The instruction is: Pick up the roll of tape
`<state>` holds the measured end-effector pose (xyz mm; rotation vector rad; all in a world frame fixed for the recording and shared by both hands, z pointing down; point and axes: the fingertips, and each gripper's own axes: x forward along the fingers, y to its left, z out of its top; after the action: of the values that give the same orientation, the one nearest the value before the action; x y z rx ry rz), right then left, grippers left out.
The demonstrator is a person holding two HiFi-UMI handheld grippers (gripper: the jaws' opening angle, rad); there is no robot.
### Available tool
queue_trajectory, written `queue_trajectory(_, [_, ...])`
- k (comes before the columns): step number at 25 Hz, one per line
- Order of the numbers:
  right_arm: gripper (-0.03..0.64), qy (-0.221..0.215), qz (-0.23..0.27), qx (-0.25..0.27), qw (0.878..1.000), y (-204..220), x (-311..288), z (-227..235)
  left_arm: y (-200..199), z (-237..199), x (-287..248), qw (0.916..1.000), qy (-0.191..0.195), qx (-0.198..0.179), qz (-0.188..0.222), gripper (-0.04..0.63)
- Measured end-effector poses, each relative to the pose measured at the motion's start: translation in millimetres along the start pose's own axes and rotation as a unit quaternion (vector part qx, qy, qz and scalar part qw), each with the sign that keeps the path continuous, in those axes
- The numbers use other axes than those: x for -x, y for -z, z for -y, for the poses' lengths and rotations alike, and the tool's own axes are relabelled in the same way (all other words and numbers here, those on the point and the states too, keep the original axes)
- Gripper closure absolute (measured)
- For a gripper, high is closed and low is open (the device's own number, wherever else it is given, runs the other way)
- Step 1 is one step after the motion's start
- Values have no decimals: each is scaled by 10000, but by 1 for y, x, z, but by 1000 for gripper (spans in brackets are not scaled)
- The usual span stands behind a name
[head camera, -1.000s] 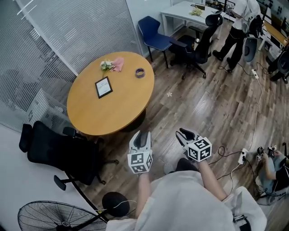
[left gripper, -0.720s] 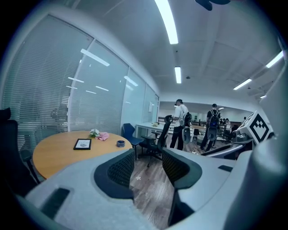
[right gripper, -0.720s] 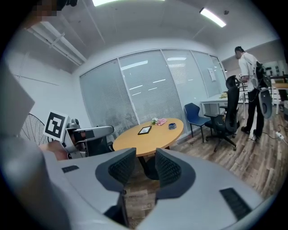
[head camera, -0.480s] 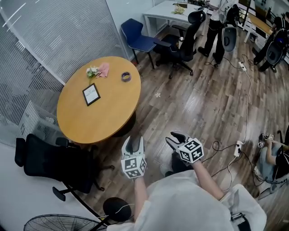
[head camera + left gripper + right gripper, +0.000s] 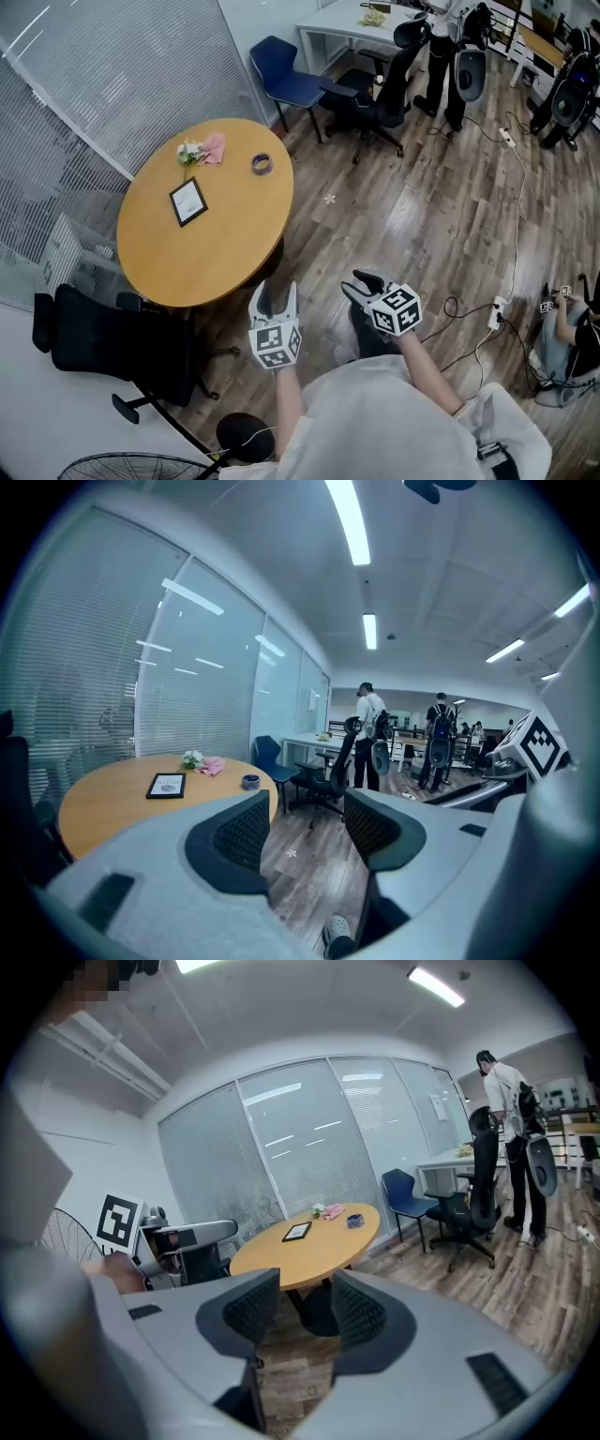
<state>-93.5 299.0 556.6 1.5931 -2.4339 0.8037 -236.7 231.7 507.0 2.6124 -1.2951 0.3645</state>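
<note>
At the near left we note a floor fan (image 5: 122, 466) and a black office chair (image 5: 112, 342) drawn up against the round wooden table (image 5: 206, 253). On the table, from left to right, lie a black-framed card (image 5: 188, 201), a small bunch of flowers (image 5: 191, 150), a pink cloth (image 5: 214, 147) and the roll of tape (image 5: 262, 164). The tape rests flat near the far right edge, well apart from both grippers, with open tabletop around it. The left gripper (image 5: 274, 292) hangs over the wooden floor just near of the table. Its jaws are opening, with only floor between them. The right gripper (image 5: 356, 284), beside it, is likewise opening on nothing. Farther right stand a blue chair (image 5: 286, 80), a second black chair (image 5: 384, 94) and a white desk (image 5: 352, 28), and a power strip (image 5: 494, 314) with cables lies on the floor. The print on the framed card is too small to read. The left gripper view alone shows ceiling light strips (image 5: 349, 517) and a shoe (image 5: 339, 937) below the jaws. The right gripper view alone shows the table's dark pedestal (image 5: 319, 1312).
</note>
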Motion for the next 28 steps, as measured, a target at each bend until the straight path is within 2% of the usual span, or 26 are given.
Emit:
queue_trajectory(8, [446, 2, 42, -123, 9999, -35, -50, 41, -12, -23, -59, 9997, -47, -93, -224, 353])
queue_trajectory(14, [436, -23, 211, -117, 9997, -86, -89, 83, -40, -44, -119, 9993, -98, -138, -327, 353])
queue_trajectory(20, [436, -128, 316, -82, 9994, -132, -121, 122, -67, -56, -175, 9995, -195, -64, -228, 353])
queue_trajectory(28, [436, -257, 318, -84, 9991, -166, -145, 176, -89, -54, -235, 9996, -240, 54, -107, 353])
